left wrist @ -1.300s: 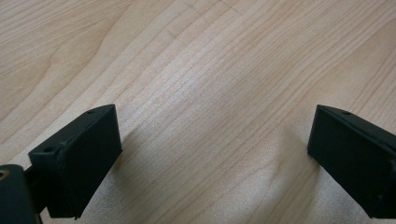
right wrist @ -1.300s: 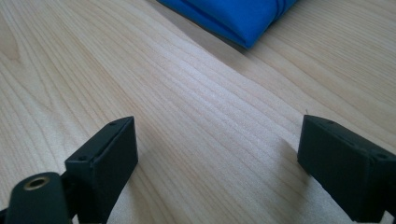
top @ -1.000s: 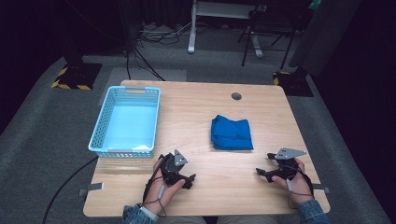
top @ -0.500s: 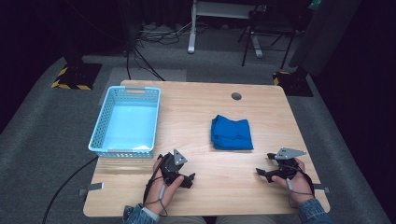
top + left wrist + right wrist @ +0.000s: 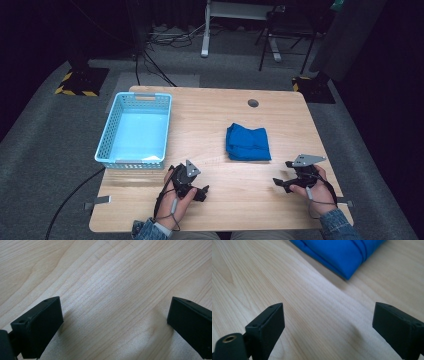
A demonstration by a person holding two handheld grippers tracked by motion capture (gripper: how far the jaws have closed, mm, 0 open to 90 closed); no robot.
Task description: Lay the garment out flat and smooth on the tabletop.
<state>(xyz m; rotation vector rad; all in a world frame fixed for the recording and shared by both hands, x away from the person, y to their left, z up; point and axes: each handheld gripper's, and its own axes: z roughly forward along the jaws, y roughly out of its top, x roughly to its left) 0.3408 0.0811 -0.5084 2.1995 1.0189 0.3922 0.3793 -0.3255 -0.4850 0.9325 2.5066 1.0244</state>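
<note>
You are holding your left gripper (image 5: pixel 113 322) and right gripper (image 5: pixel 328 326) wide open over the bare wooden table (image 5: pixel 210 125). The folded blue cloth (image 5: pixel 342 253) is lying ahead of the right jaws.

bare table (image 5: pixel 210 125) between basket (image 5: pixel 134 131) and folded cloth (image 5: pixel 247 143); near edge free

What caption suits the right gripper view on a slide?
Open right claw poised over the wooden table, folded blue cloth lying just ahead.
</note>
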